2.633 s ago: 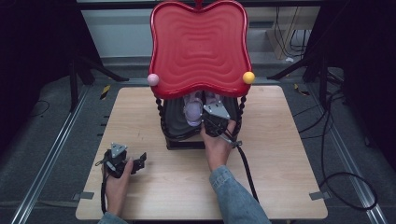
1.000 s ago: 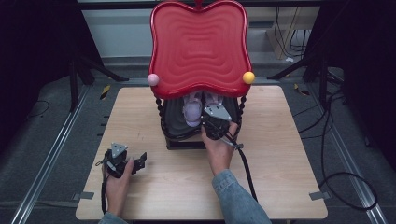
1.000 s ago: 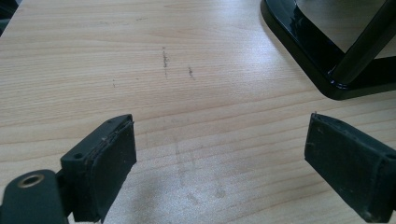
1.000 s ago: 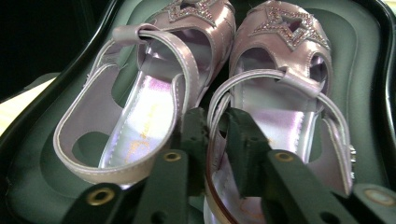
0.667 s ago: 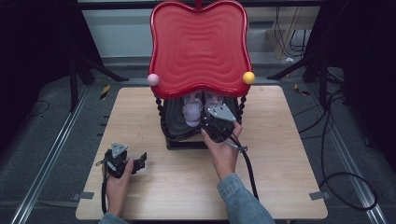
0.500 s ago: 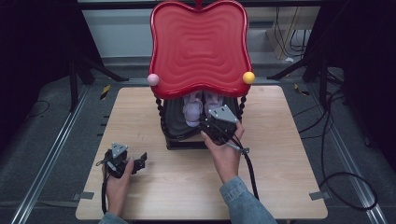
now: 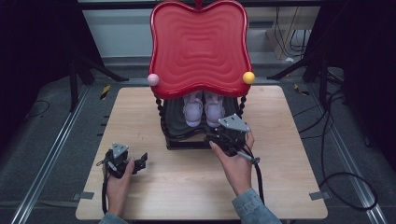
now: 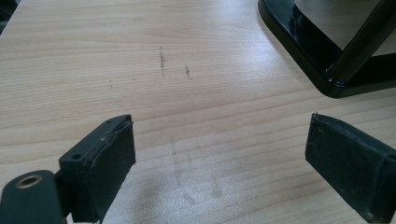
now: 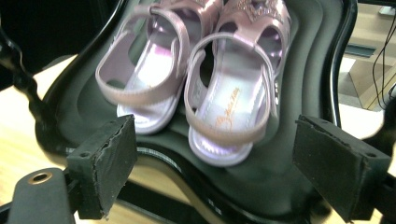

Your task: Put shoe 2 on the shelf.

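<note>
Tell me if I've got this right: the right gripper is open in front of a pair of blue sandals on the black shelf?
Not quite: the sandals are pale pink, not blue, as the right gripper view shows. The rest holds: the right gripper is open in front of them, and they sit as a pair on the black shelf.

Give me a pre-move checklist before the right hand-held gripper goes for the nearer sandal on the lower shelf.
1. Right hand-held gripper open: ok, jaws stand wide apart.
2. Jaws lined up on the nearer sandal: ok, its heel sits between them.
3. Sandal free of its neighbour: cannot tell, they lie side by side, very close.
4. Headroom under the red top tray: cannot tell, it overhangs the black shelf.
5. Left hand-held gripper out of the way: ok, open above bare table.
</note>
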{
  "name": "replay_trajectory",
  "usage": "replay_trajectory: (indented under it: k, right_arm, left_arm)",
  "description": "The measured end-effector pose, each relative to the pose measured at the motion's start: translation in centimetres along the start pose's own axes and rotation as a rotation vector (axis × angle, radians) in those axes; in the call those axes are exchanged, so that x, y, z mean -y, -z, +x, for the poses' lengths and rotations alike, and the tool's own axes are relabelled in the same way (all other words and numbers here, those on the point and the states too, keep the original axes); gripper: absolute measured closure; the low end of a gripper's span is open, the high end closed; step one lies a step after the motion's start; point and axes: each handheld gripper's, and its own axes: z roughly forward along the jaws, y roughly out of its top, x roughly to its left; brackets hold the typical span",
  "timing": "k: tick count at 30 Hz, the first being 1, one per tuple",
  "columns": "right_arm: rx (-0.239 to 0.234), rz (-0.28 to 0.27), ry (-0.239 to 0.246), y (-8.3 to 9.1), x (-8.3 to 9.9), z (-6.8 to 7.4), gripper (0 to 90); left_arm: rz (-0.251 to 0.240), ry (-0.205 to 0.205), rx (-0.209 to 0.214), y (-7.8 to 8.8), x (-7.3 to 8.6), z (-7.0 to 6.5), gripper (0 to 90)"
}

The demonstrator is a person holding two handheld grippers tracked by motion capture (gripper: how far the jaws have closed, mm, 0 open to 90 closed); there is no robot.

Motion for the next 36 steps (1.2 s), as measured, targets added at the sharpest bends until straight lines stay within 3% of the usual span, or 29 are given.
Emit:
replay_trajectory:
  k: [7,13,20,25,28,34,36]
  right_arm:
    - [-0.04,0.02,0.031,1.6,2.3,-0.6,11.4]
    - [-0.047,0.061,0.039,2.2,5.0,-2.3,10.3]
    - [-0.019,0.141,0.015,1.9,8.4,-6.1,9.7]
    - [-0.011,0.227,0.001,1.5,10.9,-8.6,9.3]
    - [-0.015,0.271,-0.036,0.9,12.3,-9.4,9.5]
    - [-0.003,0.379,-0.051,-0.3,13.9,-10.4,10.0]
    - [-0.002,0.384,-0.046,-0.5,14.1,-10.5,8.9]
  left_arm:
    - [0.008,-0.004,0.003,-0.1,0.1,0.0,7.5]
    - [0.031,-0.028,0.001,-0.4,0.1,-0.3,6.8]
    - [0.058,-0.039,-0.003,-0.8,0.3,-0.4,6.3]
    - [0.086,-0.056,-0.004,-1.1,0.4,-0.5,6.3]
    - [0.111,-0.059,-0.007,-1.3,0.4,-0.6,6.1]
    - [0.162,-0.061,-0.009,-1.7,0.4,-0.7,4.9]
    - [0.166,-0.057,-0.007,-1.7,0.4,-0.6,4.2]
